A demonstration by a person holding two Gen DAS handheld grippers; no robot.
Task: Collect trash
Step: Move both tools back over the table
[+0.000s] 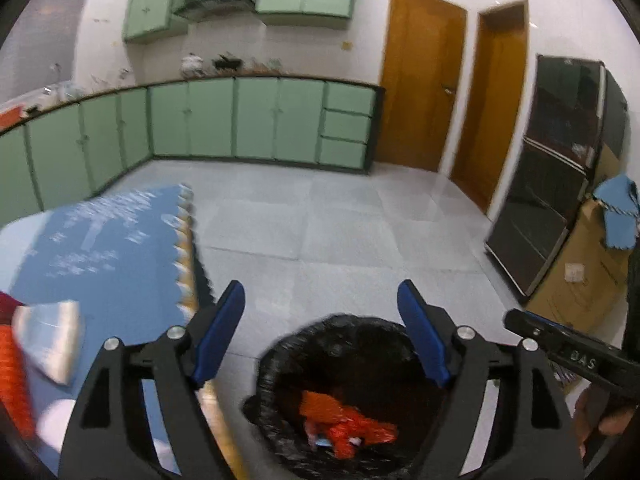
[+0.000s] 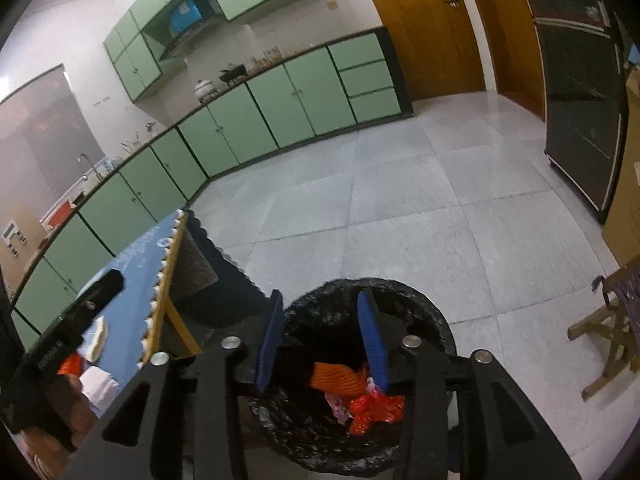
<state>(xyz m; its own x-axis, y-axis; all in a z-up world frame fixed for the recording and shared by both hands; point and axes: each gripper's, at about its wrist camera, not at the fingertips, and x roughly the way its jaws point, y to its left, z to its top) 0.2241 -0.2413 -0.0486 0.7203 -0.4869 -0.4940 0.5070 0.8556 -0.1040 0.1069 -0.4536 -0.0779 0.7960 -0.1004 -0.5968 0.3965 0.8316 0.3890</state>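
Note:
A bin lined with a black bag (image 1: 304, 344) (image 2: 420, 312) stands on the floor beside a table with a blue cloth (image 1: 100, 232) (image 2: 132, 264). Orange and red wrappers (image 1: 344, 420) (image 2: 360, 396) lie inside it. My left gripper (image 1: 320, 300) is open and empty above the bin's rim. My right gripper (image 2: 320, 308) is open and empty over the bin's mouth. On the table lie a silvery wrapper (image 1: 52, 340), an orange wrapper (image 1: 12, 380) and white scraps (image 2: 98, 334).
Green cabinets (image 1: 240, 120) run along the far walls. Wooden doors (image 1: 424, 80) and a dark cabinet (image 1: 560, 160) stand to the right. A cardboard box (image 1: 580, 280) and a wooden stool (image 2: 612, 320) are on the right. Grey tiled floor (image 2: 400, 200) lies beyond the bin.

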